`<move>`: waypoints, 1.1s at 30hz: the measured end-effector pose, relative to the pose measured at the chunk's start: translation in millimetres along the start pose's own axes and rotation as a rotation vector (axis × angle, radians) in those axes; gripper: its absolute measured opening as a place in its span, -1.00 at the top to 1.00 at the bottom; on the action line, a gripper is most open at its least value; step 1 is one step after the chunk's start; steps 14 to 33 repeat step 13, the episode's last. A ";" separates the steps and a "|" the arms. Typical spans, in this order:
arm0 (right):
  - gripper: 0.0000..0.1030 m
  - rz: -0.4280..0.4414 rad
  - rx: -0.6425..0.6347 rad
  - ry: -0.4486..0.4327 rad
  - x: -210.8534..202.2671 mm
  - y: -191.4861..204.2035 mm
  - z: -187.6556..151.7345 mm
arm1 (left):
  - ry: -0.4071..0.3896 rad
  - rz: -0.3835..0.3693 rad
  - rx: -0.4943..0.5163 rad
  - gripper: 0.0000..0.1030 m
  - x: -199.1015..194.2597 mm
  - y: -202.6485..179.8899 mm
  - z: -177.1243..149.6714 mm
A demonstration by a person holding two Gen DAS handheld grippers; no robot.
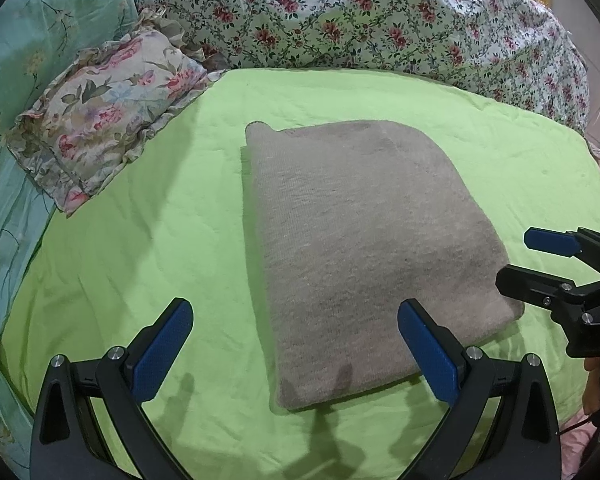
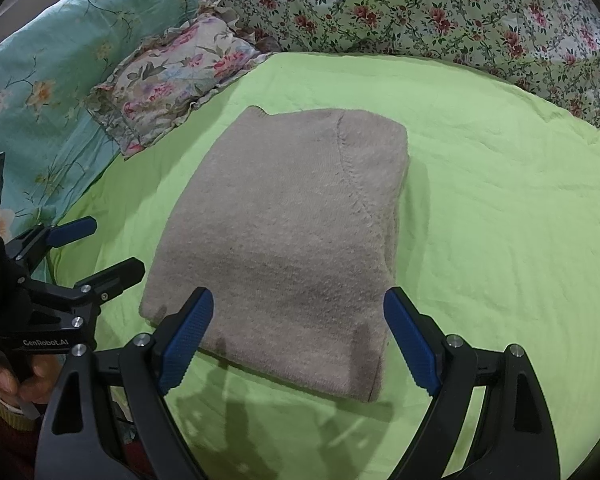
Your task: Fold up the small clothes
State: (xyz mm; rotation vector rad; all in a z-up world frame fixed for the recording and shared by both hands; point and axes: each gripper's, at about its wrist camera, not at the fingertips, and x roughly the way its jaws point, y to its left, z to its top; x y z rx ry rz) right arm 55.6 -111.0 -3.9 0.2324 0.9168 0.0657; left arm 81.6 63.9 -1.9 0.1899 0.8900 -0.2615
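Sweater lies folded into a thick grey-beige rectangle in the middle of the green sheet, its knit fuzzy and soft, one shoulder seam curving across the top layer. Behind it a flowered quilt is heaped up, with a teal pillow and a smaller frilled floral pillow off to one side. The left claw hovers spread wide over the near edge, holding nothing. The right claw is likewise spread wide and empty above the near edge. Judging from this, the fold looks nearly done. The risk is that a blue ribbed pad snags the loose knit and drags the top layer, or pinches only one layer, so the stack slides open on the smooth sheet.
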 end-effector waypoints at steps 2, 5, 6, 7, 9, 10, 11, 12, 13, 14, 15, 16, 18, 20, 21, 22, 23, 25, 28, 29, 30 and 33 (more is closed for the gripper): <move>-0.69 -0.002 0.001 -0.001 0.4 -1.0 0.6 | 0.009 -0.001 -0.002 -0.99 3.2 1.5 1.6; -0.69 -0.001 0.003 -0.004 0.0 -2.8 1.5 | 0.009 0.002 -0.012 -0.99 5.1 6.8 4.6; -0.69 -0.001 0.002 -0.006 0.1 -3.5 2.0 | 0.010 0.004 -0.018 -0.99 6.1 8.8 5.8; -0.69 -0.004 0.002 -0.007 0.4 -4.4 2.3 | 0.011 0.004 -0.022 -0.99 6.8 10.0 6.5; -0.69 -0.009 0.004 -0.005 1.7 -6.4 3.0 | 0.013 -0.003 -0.034 -0.99 8.2 12.3 7.2; -0.69 -0.007 0.004 -0.006 1.8 -7.0 2.8 | 0.013 -0.003 -0.038 -0.99 8.4 12.6 6.9; -0.69 -0.003 0.001 -0.010 1.8 -7.5 2.4 | 0.012 -0.001 -0.041 -0.99 9.0 12.7 6.6; -0.69 0.000 -0.005 -0.013 2.1 -7.4 2.3 | 0.013 0.001 -0.042 -0.99 9.2 12.1 6.2; -0.69 -0.001 -0.010 -0.015 3.0 -7.2 2.1 | 0.013 0.002 -0.043 -0.99 9.7 11.9 6.1; -0.69 -0.001 -0.010 -0.015 3.0 -7.2 2.1 | 0.013 0.002 -0.043 -0.99 9.7 11.9 6.1; -0.69 -0.001 -0.010 -0.015 3.0 -7.2 2.1 | 0.013 0.002 -0.043 -0.99 9.7 11.9 6.1; -0.69 -0.001 -0.010 -0.015 3.0 -7.2 2.1 | 0.013 0.002 -0.043 -0.99 9.7 11.9 6.1; -0.69 -0.001 -0.010 -0.015 3.0 -7.2 2.1 | 0.013 0.002 -0.043 -0.99 9.7 11.9 6.1; -0.69 -0.001 -0.010 -0.015 3.0 -7.2 2.1 | 0.013 0.002 -0.043 -0.99 9.7 11.9 6.1; -0.69 -0.001 -0.010 -0.015 3.0 -7.2 2.1 | 0.013 0.002 -0.043 -0.99 9.7 11.9 6.1; -0.69 -0.001 -0.010 -0.015 3.0 -7.2 2.1 | 0.013 0.002 -0.043 -0.99 9.7 11.9 6.1; -0.69 -0.001 -0.010 -0.015 3.0 -7.2 2.1 | 0.013 0.002 -0.043 -0.99 9.7 11.9 6.1; -0.69 -0.001 -0.010 -0.015 3.0 -7.2 2.1 | 0.013 0.002 -0.043 -0.99 9.7 11.9 6.1; -0.69 -0.001 -0.010 -0.015 3.0 -7.2 2.1 | 0.013 0.002 -0.043 -0.99 9.7 11.9 6.1; -0.69 -0.001 -0.010 -0.015 3.0 -7.2 2.1 | 0.013 0.002 -0.043 -0.99 9.7 11.9 6.1; -0.69 -0.001 -0.010 -0.015 3.0 -7.2 2.1 | 0.013 0.002 -0.043 -0.99 9.7 11.9 6.1; -0.69 -0.001 -0.010 -0.015 3.0 -7.2 2.1 | 0.013 0.002 -0.043 -0.99 9.7 11.9 6.1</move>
